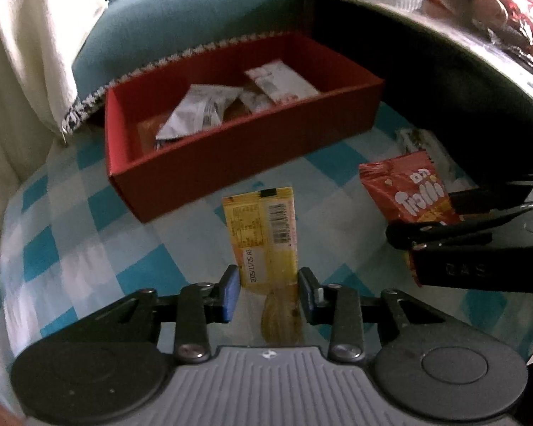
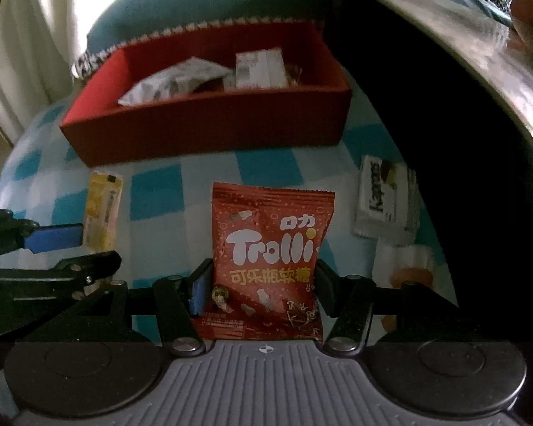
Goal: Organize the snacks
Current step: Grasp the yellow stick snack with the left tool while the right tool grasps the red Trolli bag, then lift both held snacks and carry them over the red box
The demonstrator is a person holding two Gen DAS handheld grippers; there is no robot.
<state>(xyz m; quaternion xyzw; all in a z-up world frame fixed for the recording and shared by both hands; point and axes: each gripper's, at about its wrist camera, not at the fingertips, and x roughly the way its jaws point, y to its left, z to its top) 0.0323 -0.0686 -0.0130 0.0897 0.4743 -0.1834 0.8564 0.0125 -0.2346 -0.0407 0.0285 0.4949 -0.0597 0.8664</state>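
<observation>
Snacks gripped — white packet clear only in right view.

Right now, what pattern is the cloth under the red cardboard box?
Blue-and-white checked cloth, clearest in the right wrist view.

Snack packets before an open box on a checked cloth
The box sits at the back of the cloth with several packets inside; before it, the stick packet lies left of the Trolli bag, and a flat packet lies right of the bag
</observation>
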